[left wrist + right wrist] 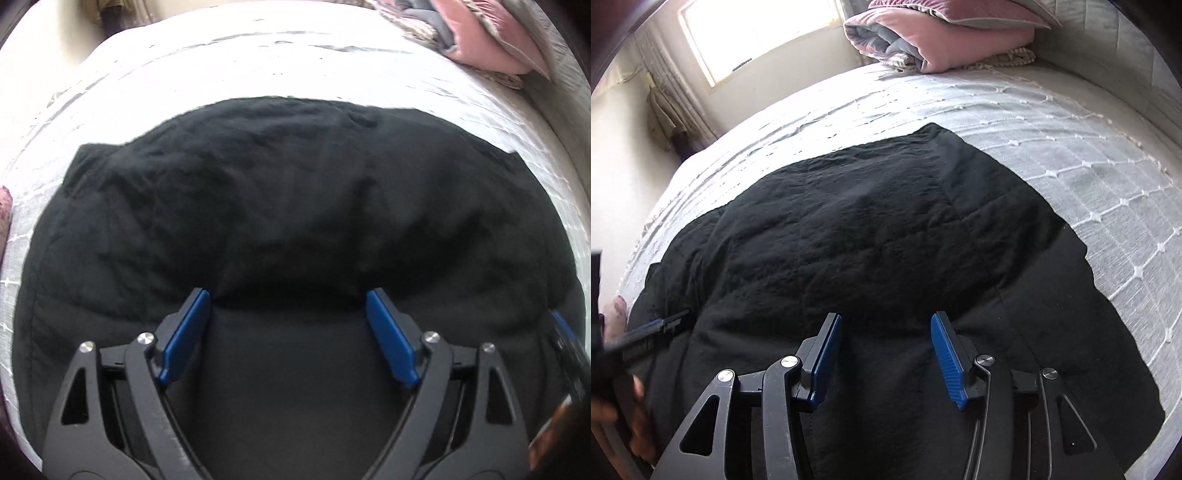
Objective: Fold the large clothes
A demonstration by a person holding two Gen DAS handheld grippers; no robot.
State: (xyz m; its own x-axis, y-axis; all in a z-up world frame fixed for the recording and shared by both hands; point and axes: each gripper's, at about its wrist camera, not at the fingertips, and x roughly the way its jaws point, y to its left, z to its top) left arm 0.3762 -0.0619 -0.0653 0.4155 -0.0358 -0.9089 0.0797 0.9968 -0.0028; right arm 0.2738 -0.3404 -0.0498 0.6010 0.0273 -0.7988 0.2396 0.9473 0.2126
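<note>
A large black garment [277,184] lies spread on a white bedspread [258,62], with a folded layer along its near side. My left gripper [287,293] hangs just over that near fold, its blue pads wide apart and pressing on nothing. The right wrist view shows the same black garment [868,229] on the bedspread [1071,147]. My right gripper [885,315] is open above the cloth, and no fabric is pinched between its pads. The left gripper [653,328] shows at that view's left edge, held by a hand [635,406]. The right gripper's tip [565,332] peeks in at the left view's right edge.
A pile of pink and grey bedding [923,37] sits at the far end of the bed, seen too as bedding [480,37] at top right. A bright window [757,33] and a curtain [665,107] stand beyond the bed's left side.
</note>
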